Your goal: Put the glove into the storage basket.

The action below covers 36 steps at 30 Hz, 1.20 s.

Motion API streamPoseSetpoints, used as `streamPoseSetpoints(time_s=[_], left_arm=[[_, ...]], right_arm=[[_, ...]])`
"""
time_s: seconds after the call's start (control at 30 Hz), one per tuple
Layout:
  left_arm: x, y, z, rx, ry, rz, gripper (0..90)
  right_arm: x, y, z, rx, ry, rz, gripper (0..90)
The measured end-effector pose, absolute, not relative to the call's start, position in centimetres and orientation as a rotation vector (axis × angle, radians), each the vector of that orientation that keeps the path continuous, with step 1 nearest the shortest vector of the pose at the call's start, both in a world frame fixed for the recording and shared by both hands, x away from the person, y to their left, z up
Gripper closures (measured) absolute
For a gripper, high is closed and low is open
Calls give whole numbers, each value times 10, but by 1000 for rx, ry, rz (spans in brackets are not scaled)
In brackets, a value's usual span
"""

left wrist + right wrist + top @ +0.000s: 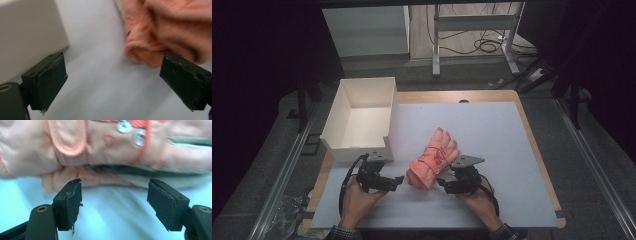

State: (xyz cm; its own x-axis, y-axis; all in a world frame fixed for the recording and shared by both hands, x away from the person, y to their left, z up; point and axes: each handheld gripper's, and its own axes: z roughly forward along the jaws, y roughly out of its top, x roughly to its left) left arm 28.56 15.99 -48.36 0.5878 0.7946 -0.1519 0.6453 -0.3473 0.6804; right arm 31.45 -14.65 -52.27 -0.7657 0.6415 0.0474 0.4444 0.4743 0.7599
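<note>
Black jaws on my left gripper (399, 182) and my right gripper (440, 183) stand apart, nothing between them. Between the two lies the pink glove (433, 159), cuff toward me, on the grey mat (502, 150), near the white box (362, 117).

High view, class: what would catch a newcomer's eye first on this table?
The pink glove stands out first, lying on the pale mat near its front edge. A left claw and a right claw flank its cuff end, both open and holding nothing. Behind the left claw sits an empty white box.
</note>
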Motion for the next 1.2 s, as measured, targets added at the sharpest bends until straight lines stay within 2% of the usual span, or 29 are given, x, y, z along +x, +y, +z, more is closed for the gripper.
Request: streamPoseSetpoints(time_s=[0.3, 0.6, 0.77, 0.83, 0.97, 1.2], left_arm=[[293, 132, -454, 2150, 1091, 238, 36], [311, 80, -447, 2214, 1012, 228, 22], [320, 53, -455, 2262, 977, 237, 0], [326, 47, -461, 2303, 1000, 285, 0], [334, 42, -479, 2358, 1036, 295, 2], [345, 44, -510, 2375, 1091, 150, 3]], right_arm=[[315, -193, -515, 967, 2430, 1094, 225], [321, -243, -516, 1083, 2332, 1032, 185], [324, -262, -515, 1119, 2289, 1007, 183], [325, -268, -516, 1132, 2277, 992, 183], [326, -276, -520, 1150, 2265, 955, 182], [330, -285, -529, 1186, 2266, 925, 178]])
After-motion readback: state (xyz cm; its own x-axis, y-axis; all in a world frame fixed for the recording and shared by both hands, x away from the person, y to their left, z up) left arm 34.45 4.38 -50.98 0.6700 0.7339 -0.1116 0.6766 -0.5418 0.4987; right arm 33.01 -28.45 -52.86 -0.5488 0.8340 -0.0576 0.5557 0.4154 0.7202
